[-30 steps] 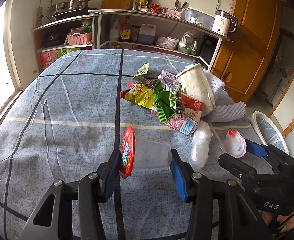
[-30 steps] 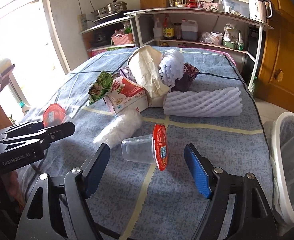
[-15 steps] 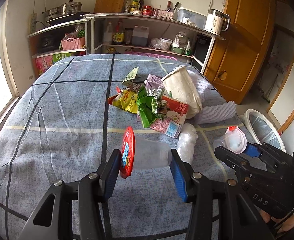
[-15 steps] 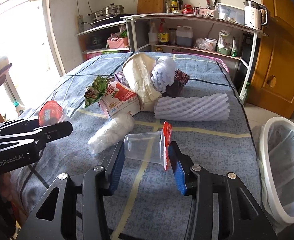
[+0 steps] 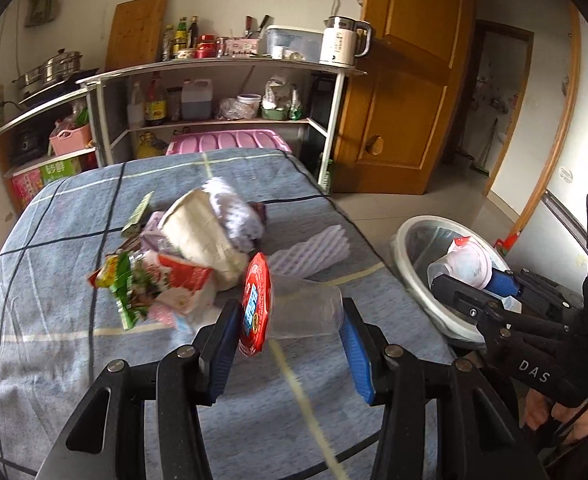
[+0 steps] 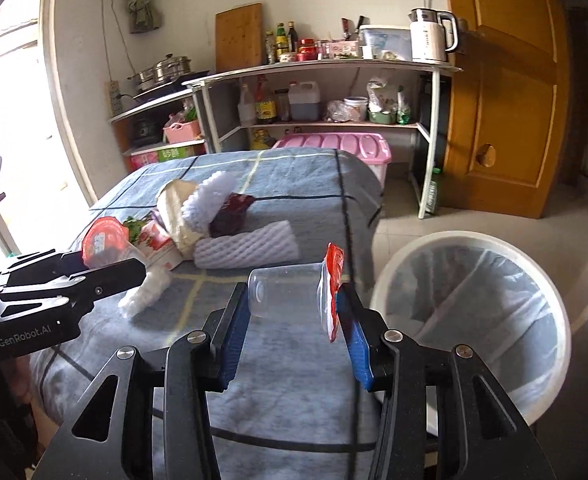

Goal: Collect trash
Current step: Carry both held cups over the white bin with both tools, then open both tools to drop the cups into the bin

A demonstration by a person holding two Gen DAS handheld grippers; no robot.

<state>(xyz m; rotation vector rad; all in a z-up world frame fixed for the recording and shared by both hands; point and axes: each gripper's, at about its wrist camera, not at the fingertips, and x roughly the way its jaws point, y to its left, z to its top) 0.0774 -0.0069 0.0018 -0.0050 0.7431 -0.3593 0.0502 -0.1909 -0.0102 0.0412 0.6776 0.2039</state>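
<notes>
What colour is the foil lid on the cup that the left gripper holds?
Red, with a blue label: the foil lid shows best in the left wrist view.

Cream walls, wooden door [image 6: 505,92], cluttered metal shelving [image 6: 333,68], tiled floor [image 6: 473,224], bright window [image 6: 10,92].

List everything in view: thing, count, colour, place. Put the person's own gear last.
plastic cups: two, clear with red foil lids, one in each gripper
trash pile: one, mixed wrappers and cartons, on the bed
foam sleeve: one, white, on the bed beside the pile
bin: one, white with clear liner, on the floor by the bed
kettle: one, white, on the top shelf
left gripper: black, blue fingers, shut on a cup
right gripper: same, shut on a cup
</notes>
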